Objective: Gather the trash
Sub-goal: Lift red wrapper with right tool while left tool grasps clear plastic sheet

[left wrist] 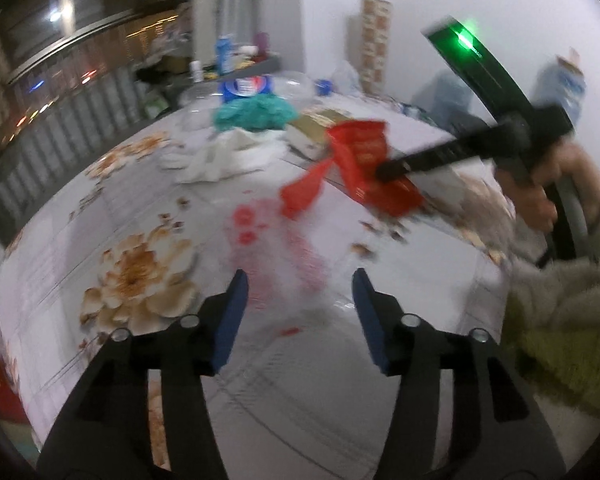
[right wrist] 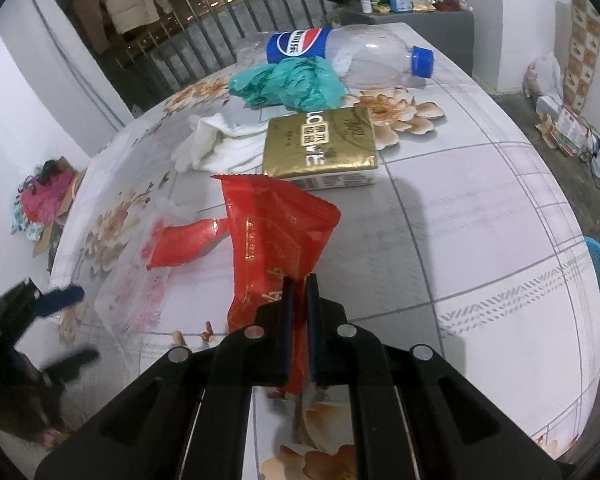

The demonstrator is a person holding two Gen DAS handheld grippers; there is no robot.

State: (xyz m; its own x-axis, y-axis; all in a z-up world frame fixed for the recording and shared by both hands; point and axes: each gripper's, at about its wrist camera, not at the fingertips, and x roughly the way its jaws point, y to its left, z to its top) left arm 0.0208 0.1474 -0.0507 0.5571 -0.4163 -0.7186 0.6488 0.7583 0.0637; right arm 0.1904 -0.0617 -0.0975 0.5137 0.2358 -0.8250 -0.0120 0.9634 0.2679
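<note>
Your right gripper (right wrist: 299, 280) angled down, jaws clamped on the red wrapper (right wrist: 276, 236); your left gripper (left wrist: 300, 280) hung above the tabletop (left wrist: 140, 208), jaws apart and empty.

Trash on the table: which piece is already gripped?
The red snack wrapper, pinched in the shut right gripper. The teal plastic bag, Pepsi bottle and gold box lie untouched.

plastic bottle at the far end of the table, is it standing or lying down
Lying down. The plastic bottle rests on its side on the table, its blue cap pointing sideways, beside the green bag.
</note>
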